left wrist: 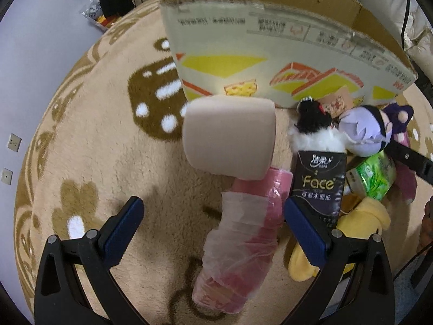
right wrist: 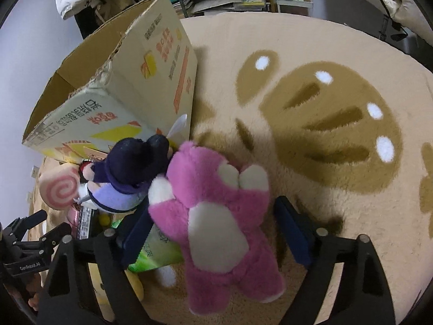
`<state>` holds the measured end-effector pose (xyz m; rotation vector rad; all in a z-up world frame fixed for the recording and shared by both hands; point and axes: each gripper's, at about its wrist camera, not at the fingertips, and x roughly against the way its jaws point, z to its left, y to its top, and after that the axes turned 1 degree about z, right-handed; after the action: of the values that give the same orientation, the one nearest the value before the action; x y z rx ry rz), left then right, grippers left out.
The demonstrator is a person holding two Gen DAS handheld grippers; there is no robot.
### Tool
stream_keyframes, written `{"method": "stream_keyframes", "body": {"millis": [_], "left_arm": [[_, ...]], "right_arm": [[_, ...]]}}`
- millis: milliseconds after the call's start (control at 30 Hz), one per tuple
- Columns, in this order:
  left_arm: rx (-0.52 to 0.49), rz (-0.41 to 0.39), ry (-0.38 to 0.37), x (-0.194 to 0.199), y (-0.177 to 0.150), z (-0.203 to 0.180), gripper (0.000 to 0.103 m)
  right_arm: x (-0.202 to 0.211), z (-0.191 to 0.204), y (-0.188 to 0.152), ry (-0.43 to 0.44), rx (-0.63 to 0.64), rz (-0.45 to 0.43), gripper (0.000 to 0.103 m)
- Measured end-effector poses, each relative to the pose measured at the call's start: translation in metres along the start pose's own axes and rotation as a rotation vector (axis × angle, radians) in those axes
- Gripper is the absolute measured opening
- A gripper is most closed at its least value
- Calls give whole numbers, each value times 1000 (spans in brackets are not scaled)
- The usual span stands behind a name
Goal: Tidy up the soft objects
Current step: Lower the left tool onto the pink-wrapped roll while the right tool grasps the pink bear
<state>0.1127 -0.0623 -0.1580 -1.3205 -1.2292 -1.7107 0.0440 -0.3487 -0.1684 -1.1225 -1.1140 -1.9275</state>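
Left tongs (left wrist: 213, 230): wide open, holding nothing; pink wrapped roll (left wrist: 238, 241) lies between the pads, untouched.
Roll axis: runs lengthwise away from the tongs, far end under the beige cushion (left wrist: 230, 138).
Right tongs (right wrist: 213, 233): open, straddling the pink plush bear (right wrist: 216, 216); left pad at its flank, right pad clear.
Bear: head pointing away, toward the cardboard box (right wrist: 121, 86).
Right view only: swirl on the cushion's end.

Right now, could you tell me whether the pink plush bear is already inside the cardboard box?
No, the pink plush bear lies on the carpet beside the cardboard box.
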Motion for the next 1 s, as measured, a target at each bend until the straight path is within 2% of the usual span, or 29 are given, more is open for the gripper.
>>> {"method": "stream_keyframes", "body": {"millis": [433,500,767,833,900,1000], "left_arm": [[10,58,-27,-21,6,10,102],[22,76,-53,-25,6,14,96],[52,101,-108,-32,10,22,78],[51,99,-126,-31,10,23,69],[46,104,-164,-32,12,24,53],[36,102,-159,-33,13,24,51]], "right_arm": [[-1,3,0,13,3,6,88],[0,4,-1,23,8,6,82],[4,7,-3,52,0,10,73],[5,7,-3,53,4,9,72],[6,6,-3,52,11,7,70],[8,7,-4,49,21,2,69]]}}
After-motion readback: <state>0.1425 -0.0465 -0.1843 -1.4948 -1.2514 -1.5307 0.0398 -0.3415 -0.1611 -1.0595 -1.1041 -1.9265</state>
